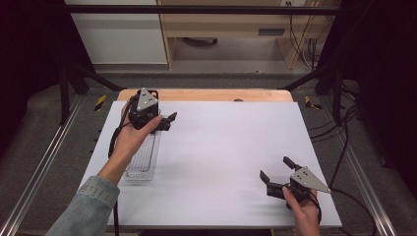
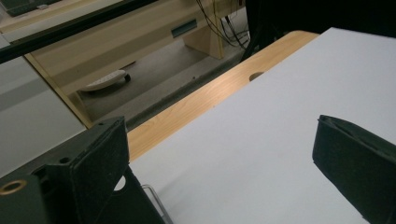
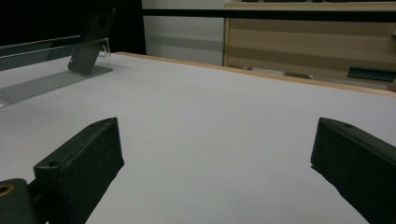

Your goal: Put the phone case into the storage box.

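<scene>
Left gripper point(image 1: 167, 121) jaws apart, nothing between, hovering by far end of clear ribbed plastic tray point(image 1: 142, 160) at table's 9 o'clock. Looks like release step; next probably pull clear. Right gripper point(image 1: 275, 169) open, idle at 4 o'clock.

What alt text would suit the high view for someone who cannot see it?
Two hand-held black two-jaw grippers sit open over a pale grey table mat: the left gripper at the far end of a clear ribbed plastic tray, the right gripper near the front right corner.

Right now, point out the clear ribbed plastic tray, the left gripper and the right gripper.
clear ribbed plastic tray point(image 1: 142, 164), high view, on its ribbed floor.
left gripper point(image 1: 168, 120), high view, between its open fingertips.
right gripper point(image 1: 275, 169), high view, between its open fingertips.
</scene>
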Motion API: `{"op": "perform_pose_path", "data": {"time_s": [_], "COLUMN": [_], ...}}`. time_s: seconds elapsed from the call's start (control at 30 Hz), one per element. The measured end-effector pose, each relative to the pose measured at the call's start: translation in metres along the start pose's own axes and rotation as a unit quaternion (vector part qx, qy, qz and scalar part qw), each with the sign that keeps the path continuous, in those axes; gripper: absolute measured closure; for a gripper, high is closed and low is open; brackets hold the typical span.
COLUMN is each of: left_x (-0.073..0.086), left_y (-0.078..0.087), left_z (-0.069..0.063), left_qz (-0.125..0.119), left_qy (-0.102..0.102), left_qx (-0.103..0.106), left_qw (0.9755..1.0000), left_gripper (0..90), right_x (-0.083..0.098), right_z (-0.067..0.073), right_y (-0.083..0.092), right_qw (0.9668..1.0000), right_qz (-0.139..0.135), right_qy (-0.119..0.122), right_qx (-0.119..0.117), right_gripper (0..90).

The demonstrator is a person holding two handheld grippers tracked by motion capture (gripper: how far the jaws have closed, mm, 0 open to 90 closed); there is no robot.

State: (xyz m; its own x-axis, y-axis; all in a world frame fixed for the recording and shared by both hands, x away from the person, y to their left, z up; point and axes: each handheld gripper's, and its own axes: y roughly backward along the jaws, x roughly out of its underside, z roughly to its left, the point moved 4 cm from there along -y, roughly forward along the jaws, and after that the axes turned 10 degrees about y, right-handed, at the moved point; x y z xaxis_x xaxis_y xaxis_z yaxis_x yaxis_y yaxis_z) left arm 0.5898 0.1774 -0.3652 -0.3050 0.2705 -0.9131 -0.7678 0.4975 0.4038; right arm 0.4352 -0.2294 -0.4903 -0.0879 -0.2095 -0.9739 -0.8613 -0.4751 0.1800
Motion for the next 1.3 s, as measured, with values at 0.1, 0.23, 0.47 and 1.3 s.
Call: {"op": "perform_pose_path", "data": {"time_s": [0.1,0.23,0.47,1.3], "left_x": [0.000,0.001,-0.003,0.000], "left_y": [0.004,0.008,0.018,0.046], "left_z": [-0.004,-0.008,-0.012,-0.016], "left_qz": [-0.009,-0.017,-0.049,-0.095], "left_qy": [0.007,0.013,0.030,0.048], "left_qx": [0.009,0.016,0.016,0.025], "left_qw": [0.9999,0.9996,0.9982,0.9940], "left_gripper": [3.5,3.5,3.5,2.4], "right_x": [0.000,0.000,0.000,0.000], "right_z": [0.000,0.000,0.000,0.001], "right_y": [0.000,0.000,0.000,-0.001], "right_qw": [1.0000,1.0000,1.0000,1.0000], "right_qz": [0.000,0.000,0.000,0.001], "right_qy": [0.000,0.000,0.000,0.003], "right_qx": [0.000,0.000,0.000,-0.002], "right_gripper": [2.7,2.7,2.7,2.7]}}
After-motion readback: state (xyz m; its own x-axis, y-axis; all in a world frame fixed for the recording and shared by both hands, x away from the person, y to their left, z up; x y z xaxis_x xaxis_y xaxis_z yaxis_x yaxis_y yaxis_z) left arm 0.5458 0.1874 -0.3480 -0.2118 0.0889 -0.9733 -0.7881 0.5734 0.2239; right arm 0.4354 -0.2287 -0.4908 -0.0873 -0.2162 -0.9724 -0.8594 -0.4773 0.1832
